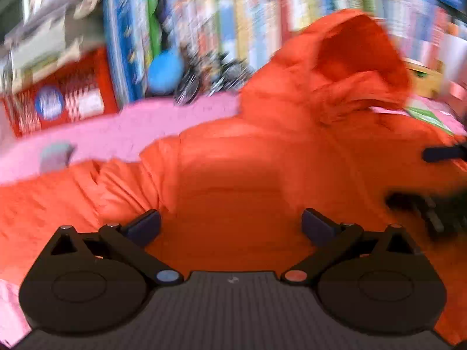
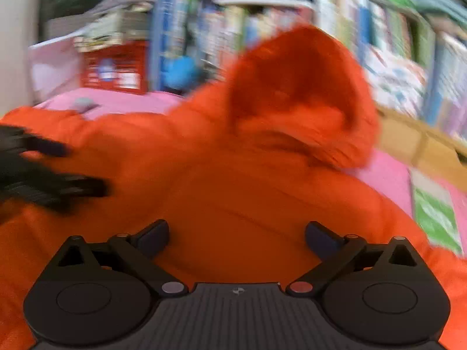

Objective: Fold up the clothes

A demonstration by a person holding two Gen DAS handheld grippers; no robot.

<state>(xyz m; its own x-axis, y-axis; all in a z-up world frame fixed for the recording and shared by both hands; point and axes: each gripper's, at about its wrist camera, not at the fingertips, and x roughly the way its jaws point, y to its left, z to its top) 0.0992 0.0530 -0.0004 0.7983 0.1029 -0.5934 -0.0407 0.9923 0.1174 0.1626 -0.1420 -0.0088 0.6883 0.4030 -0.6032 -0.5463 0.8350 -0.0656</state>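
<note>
On the pink cover (image 1: 116, 134) lies one orange hooded jacket (image 1: 248, 160), under two wide-open, empty grippers: left gripper (image 1: 230, 224), right gripper (image 2: 237, 236).

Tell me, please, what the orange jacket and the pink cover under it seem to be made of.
Jacket: probably a smooth synthetic shell with padding, since it puffs up in soft, quilted-looking bulges and the hood stands by itself. The blur hides any sheen.
Cover: apparently matte woven or knitted cloth, flat and dull pink, with no gloss. The blur leaves the exact fabric open.
</note>
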